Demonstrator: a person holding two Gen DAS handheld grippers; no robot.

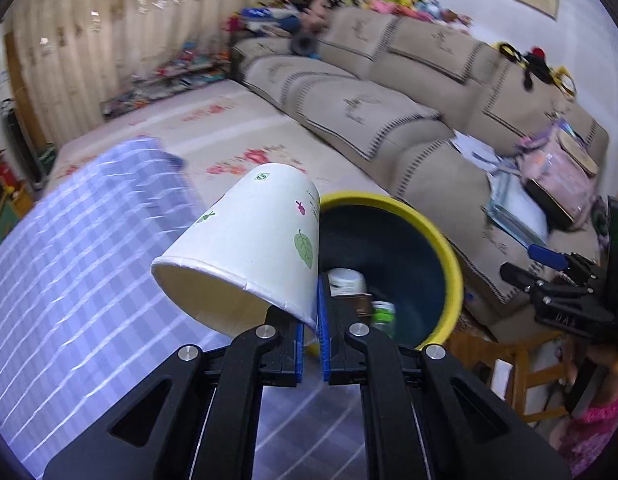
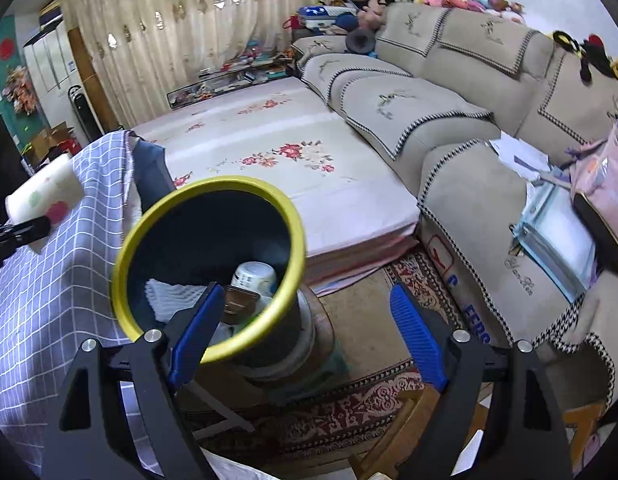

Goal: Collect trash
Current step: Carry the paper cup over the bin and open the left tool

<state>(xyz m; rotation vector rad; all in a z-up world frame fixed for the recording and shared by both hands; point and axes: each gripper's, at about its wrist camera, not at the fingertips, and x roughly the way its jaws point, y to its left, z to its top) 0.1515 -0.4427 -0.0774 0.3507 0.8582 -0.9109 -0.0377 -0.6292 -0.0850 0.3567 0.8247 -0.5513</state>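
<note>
My left gripper (image 1: 312, 320) is shut on the rim of a white paper cup (image 1: 249, 248) printed with small leaves and fruit; the cup lies tilted, mouth toward the camera. Just beyond and right of it stands a dark bin with a yellow rim (image 1: 449, 248), holding a white container and other trash. In the right wrist view the same bin (image 2: 129, 240) sits close in front, with a white cup, a brown piece and a white cloth inside. My right gripper (image 2: 305, 312) is open with nothing between its fingers. The held cup (image 2: 45, 196) shows at the far left there.
A table with a blue checked cloth (image 2: 53, 280) lies left of the bin. A beige sofa (image 2: 449, 112) with papers and a pink bag runs along the right. A floral mat (image 2: 277, 152) and patterned rug (image 2: 369, 392) cover the floor. The other gripper (image 1: 569, 300) shows at the right edge.
</note>
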